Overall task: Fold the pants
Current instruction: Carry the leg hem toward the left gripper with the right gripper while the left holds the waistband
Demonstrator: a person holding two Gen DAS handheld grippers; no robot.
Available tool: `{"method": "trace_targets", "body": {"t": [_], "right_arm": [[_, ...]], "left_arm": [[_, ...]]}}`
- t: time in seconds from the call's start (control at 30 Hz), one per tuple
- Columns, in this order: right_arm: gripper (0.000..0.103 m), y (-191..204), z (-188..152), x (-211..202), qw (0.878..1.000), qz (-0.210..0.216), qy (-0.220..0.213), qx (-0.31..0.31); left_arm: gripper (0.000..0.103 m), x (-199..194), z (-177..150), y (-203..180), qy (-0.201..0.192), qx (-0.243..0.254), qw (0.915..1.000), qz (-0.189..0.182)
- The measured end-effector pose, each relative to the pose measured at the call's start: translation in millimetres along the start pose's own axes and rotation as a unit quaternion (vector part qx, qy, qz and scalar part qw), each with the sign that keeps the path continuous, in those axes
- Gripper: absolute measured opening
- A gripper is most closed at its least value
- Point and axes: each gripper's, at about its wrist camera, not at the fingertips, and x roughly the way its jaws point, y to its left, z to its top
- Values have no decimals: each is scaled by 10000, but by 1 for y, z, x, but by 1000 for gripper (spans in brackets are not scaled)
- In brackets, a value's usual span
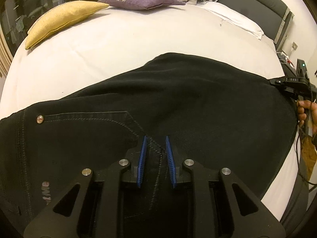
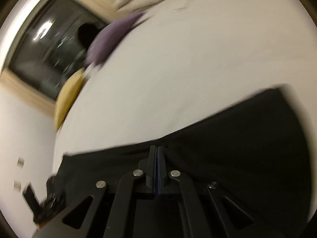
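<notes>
black pants (image 1: 178, 91) | lengthwise across bed (image 1: 118, 45) | left gripper (image 1: 156, 138) pinching seam | right gripper (image 2: 157, 148) pressed together

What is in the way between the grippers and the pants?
Nothing visible. The left hand-held gripper already has the pants bunched between its blue pads. The right hand-held gripper is shut at the pants' edge. Only bare sheet lies beyond; the pillows sit farther back.
</notes>
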Motion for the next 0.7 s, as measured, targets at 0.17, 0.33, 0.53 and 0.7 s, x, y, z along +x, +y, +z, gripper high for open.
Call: {"method": "trace_targets", "body": {"t": [0.17, 0.33, 0.53, 0.7], "right_arm": [[0, -1, 1, -24, 9950, -929, -361, 48], [22, 62, -26, -48, 9975, 465, -328, -426], [33, 139, -79, 11, 9811, 1045, 748, -1449], [0, 87, -63, 20, 9927, 408, 702, -889]], "left_arm": [[21, -22, -14, 32, -93, -441, 9982, 405], [21, -34, 11, 41, -372, -697, 9966, 250], [21, 7, 60, 0, -53, -319, 9992, -231], [21, 1, 32, 37, -54, -862, 9941, -650]]}}
